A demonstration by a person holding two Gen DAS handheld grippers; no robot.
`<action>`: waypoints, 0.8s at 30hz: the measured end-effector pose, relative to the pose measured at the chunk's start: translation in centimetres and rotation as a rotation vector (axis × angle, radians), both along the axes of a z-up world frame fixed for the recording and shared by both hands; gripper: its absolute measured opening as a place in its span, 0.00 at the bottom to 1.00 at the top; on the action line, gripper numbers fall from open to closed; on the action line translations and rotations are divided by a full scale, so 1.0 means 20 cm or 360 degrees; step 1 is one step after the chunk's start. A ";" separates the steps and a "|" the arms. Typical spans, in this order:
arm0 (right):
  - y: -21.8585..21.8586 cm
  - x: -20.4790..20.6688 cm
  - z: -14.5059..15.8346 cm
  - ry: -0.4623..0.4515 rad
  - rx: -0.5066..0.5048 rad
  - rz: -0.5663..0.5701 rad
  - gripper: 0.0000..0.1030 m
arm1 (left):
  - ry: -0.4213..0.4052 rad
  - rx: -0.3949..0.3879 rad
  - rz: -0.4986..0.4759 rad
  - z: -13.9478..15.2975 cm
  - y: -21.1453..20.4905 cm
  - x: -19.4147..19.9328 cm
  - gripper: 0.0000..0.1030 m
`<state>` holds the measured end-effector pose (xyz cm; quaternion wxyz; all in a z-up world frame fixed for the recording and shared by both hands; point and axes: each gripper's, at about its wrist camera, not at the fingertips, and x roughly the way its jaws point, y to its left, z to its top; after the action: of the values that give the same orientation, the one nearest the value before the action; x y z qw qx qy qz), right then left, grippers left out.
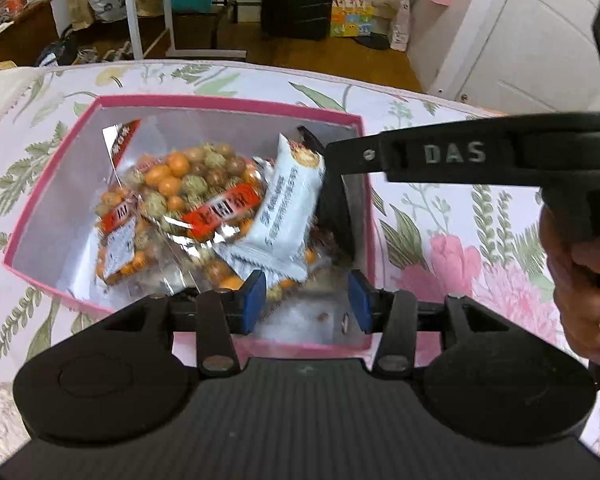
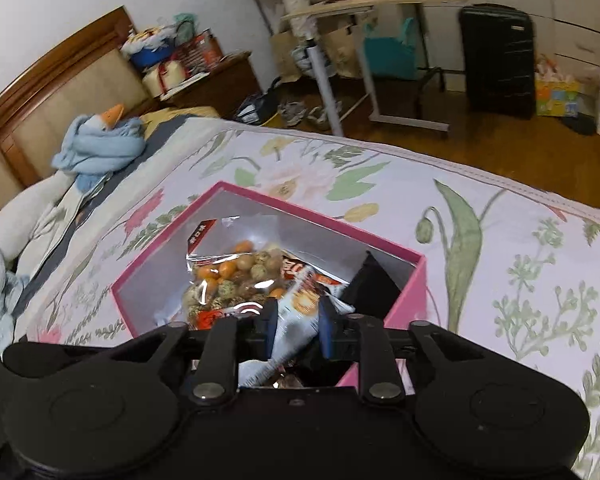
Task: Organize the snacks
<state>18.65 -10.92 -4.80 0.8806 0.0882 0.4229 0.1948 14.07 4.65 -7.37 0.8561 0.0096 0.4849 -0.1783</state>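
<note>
A pink box [image 1: 228,101] sits on the flowered bedspread and holds clear bags of orange and green coated nuts [image 1: 188,184]. A white snack packet [image 1: 288,216] leans in the box's right side. My left gripper [image 1: 306,300] hangs open and empty over the box's near edge. My right gripper [image 2: 298,330] reaches into the box from the right, its blue pads [image 2: 271,320] on either side of the white packet [image 2: 296,320]; I cannot tell whether they press it. The box [image 2: 412,284] and the nut bags [image 2: 236,280] also show in the right wrist view.
The bed [image 2: 500,264] carries a blue scarf and a goose toy [image 2: 100,140] near the headboard. Beyond the bed are a wooden floor, a rolling desk [image 2: 340,60], a black suitcase [image 2: 498,56], bags and a white door [image 1: 520,40].
</note>
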 end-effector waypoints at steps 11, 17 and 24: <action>-0.07 -0.43 0.14 -0.0141 -0.0098 -0.0238 0.31 | -0.0020 -0.0010 -0.0125 0.08 0.01 -0.16 0.49; -0.10 -0.64 0.23 -0.0202 -0.0168 -0.0402 0.36 | -0.0055 -0.0049 -0.0149 0.17 0.03 -0.24 0.55; -0.09 -0.86 0.31 -0.0230 -0.0243 -0.0562 0.39 | -0.0154 -0.0047 -0.0168 0.28 0.07 -0.38 0.56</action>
<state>1.52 -12.69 1.47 0.9332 0.0800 0.3502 0.0106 6.49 6.10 -1.70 0.8680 0.0312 0.4392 -0.2296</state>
